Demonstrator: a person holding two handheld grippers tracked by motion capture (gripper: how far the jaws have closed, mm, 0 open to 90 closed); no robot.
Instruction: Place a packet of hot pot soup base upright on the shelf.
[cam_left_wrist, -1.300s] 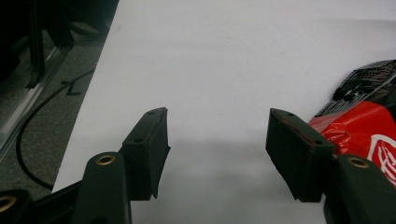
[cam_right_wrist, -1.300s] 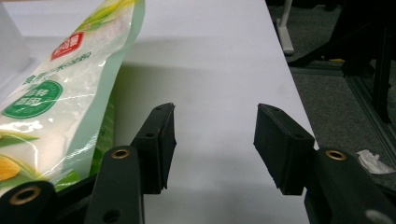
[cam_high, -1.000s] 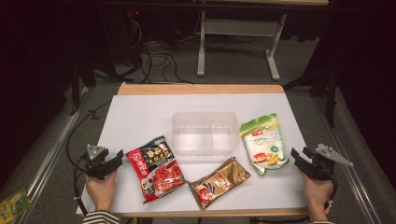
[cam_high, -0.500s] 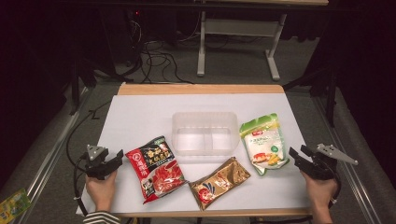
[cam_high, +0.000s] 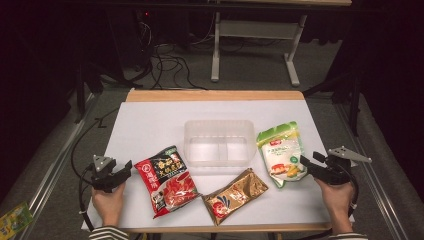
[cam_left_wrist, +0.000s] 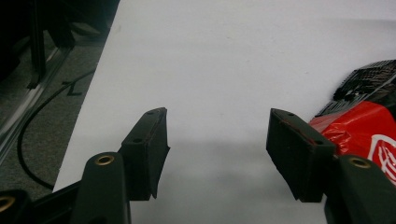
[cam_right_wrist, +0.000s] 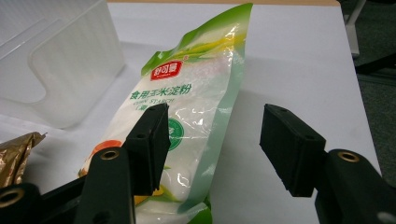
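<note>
On the white table, the right gripper is seen at about 4 o'clock in the high view, held in the person's right hand. Its 2 jaws are spread wide and have just been opening further; nothing is pressed between them. In the right gripper view the right gripper is aimed at the green-and-white starch pouch, whose lower edge lies between and under the jaws without being clamped. In the high view the starch pouch lies flat at about 3 o'clock, just beside the right wall of the clear plastic container, which sits near the table's middle and is divided into 2 compartments.

The left gripper is held at about 8 o'clock by the left hand. In the left gripper view the left gripper is shown with jaws well apart over bare table, with nothing gripped. The red-and-black hot pot seasoning packet lies just to its right, at about 7 o'clock, near but not touched. A gold snack packet lies at 6 o'clock, in front of the container, between the 2 other packets.
</note>
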